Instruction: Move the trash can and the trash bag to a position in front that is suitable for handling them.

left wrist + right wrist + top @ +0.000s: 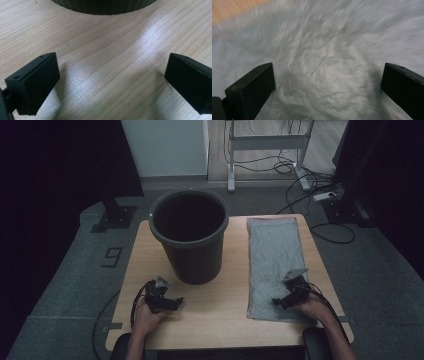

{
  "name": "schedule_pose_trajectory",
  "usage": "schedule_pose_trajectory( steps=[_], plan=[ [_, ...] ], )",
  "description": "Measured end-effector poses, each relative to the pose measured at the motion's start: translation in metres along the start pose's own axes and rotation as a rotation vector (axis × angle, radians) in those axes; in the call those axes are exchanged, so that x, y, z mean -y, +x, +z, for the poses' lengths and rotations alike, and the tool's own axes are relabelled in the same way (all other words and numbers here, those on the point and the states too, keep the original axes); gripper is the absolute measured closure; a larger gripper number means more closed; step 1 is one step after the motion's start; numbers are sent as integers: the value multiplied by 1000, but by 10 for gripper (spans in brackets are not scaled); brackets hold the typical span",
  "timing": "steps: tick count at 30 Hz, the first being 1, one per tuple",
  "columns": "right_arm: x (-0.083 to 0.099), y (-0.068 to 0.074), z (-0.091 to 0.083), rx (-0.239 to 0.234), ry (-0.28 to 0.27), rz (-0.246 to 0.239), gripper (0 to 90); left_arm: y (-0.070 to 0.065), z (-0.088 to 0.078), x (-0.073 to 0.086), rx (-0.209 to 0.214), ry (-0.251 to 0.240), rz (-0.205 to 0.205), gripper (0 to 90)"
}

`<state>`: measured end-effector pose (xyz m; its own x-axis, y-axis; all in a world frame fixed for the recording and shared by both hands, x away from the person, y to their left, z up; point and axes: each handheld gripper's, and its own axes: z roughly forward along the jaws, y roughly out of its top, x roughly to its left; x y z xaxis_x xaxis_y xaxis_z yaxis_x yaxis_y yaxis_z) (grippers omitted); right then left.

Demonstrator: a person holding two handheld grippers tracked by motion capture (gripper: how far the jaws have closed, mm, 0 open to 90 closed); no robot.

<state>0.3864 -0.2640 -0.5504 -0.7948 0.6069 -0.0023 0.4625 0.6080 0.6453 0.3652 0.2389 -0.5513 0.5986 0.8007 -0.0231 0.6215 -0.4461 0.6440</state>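
Both grippers sit low at the near table edge with jaws spread wide, gripping nothing: the left gripper (161, 296) over bare wood just before the bucket (190, 237), the right gripper (292, 292) over the near end of the grey cloth (272, 255). Farther back, the cloth stretches along the table (220, 310) to the bucket's right.

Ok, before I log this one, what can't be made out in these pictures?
- Inside of the black bucket: high view, too dark to tell whether anything lies in it.
- Bucket in the left gripper view: cut off by the top edge, base alone visible.
- Grey bag: right gripper view, motion blur hides its texture and edges.
- Bag's near end: high view, partly covered by the right tool and hand.
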Motion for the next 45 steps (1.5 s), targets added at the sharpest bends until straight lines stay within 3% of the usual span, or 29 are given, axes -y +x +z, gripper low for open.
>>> schedule_pose_trajectory(
  steps=[5,12,15,18,20,22,23,24,28,29,30,31,32,33,34,36,45],
  plan=[
    [-1,6,4,26,-20,21,0,0,0,0,-1,-1,-1,0],
    [-12,20,14,195,-30,224,0,0,0,0,-1,-1,-2,0],
    [-16,22,16,228,-27,264,0,0,0,0,-1,0,-2,0],
    [-18,23,15,211,-15,240,9,0,0,0,-1,-1,-3,0],
    [-20,18,9,181,-53,209,0,0,0,0,-1,-1,-2,0],
    [-23,5,3,207,-69,200,0,0,0,-1,-1,0,-2,0],
    [-24,-7,0,260,-59,187,0,0,0,-1,-1,0,-3,0],
    [-24,-18,-3,277,-52,187,0,0,0,-1,-1,0,-3,0],
    [-17,-60,-8,303,-24,239,3,0,1,0,0,-2,-2,0],
    [-17,-60,-8,303,-24,239,3,0,1,0,0,-2,-2,0],
    [-10,-70,-7,290,15,241,35,0,0,0,-1,-4,-2,0],
    [-10,-70,-7,290,15,241,35,0,0,0,-1,-4,-2,0],
    [-4,-70,-2,247,29,233,32,0,0,0,-1,-5,-3,0],
    [-2,-69,-2,241,10,257,48,-1,0,0,-1,-5,-4,0],
    [0,-66,-3,244,3,286,58,-1,0,0,-1,-5,-4,0],
    [1,-61,-3,257,-12,296,61,-1,0,0,-2,-4,-4,0],
    [23,-36,-15,230,-69,253,58,-1,0,0,-2,0,-4,0]
  ],
)
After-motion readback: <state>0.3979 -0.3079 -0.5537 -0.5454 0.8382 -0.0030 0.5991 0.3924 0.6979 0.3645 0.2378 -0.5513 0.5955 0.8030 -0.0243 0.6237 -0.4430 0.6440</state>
